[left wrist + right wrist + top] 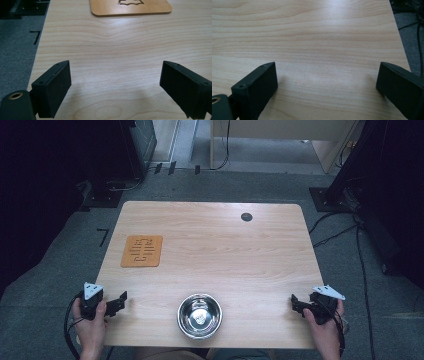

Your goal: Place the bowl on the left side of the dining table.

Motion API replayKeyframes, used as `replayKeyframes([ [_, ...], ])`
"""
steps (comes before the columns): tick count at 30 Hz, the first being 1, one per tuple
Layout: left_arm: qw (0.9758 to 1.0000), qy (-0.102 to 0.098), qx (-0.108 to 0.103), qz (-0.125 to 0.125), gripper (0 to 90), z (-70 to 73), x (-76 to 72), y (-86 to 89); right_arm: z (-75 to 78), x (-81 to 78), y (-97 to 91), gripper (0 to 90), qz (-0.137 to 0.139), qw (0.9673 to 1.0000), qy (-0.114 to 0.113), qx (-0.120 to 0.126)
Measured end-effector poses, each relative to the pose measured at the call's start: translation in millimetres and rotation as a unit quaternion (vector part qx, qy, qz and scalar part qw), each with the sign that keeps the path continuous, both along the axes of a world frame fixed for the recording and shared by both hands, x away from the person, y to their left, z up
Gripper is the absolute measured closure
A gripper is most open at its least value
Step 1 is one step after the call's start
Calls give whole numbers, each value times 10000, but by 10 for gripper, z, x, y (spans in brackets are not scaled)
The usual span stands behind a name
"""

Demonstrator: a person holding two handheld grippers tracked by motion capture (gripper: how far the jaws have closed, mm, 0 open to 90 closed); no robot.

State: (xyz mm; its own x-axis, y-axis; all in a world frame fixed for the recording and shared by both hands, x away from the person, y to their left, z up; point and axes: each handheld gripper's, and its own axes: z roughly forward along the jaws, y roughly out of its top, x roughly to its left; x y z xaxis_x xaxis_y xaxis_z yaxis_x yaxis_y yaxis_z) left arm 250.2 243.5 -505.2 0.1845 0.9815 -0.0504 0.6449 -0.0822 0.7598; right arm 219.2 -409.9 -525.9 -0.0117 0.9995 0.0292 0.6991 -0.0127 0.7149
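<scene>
I have both grippers parked at the near corners of the table (210,245), one to each side of the steel bowl (199,315). The bowl sits upright at the middle of the near edge, between my two hands and apart from both, empty as far as I can tell.

The left gripper (119,302) rests low at the near left corner with its jaws spread wide and nothing between them; in the left gripper view I see bare wood between the pads, with the wooden trivet (131,7) straight ahead near the left edge. That line-up suits me: the trivet looks like the place a bowl would be set down, so I judge the job is to carry the bowl there.

The right gripper (296,303) lies at the near right corner, jaws also released, holding nothing, pointing in toward the bowl.

Neither gripper touches the bowl yet. A small dark round cap (246,216) sits near the far edge, well clear of my work.
</scene>
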Motion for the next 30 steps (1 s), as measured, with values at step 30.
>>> replayKeyframes([
  [30,9977,-351,-345,-472,102,271,-82,-291,0,1,-1,31,3,10000,-3,-5],
])
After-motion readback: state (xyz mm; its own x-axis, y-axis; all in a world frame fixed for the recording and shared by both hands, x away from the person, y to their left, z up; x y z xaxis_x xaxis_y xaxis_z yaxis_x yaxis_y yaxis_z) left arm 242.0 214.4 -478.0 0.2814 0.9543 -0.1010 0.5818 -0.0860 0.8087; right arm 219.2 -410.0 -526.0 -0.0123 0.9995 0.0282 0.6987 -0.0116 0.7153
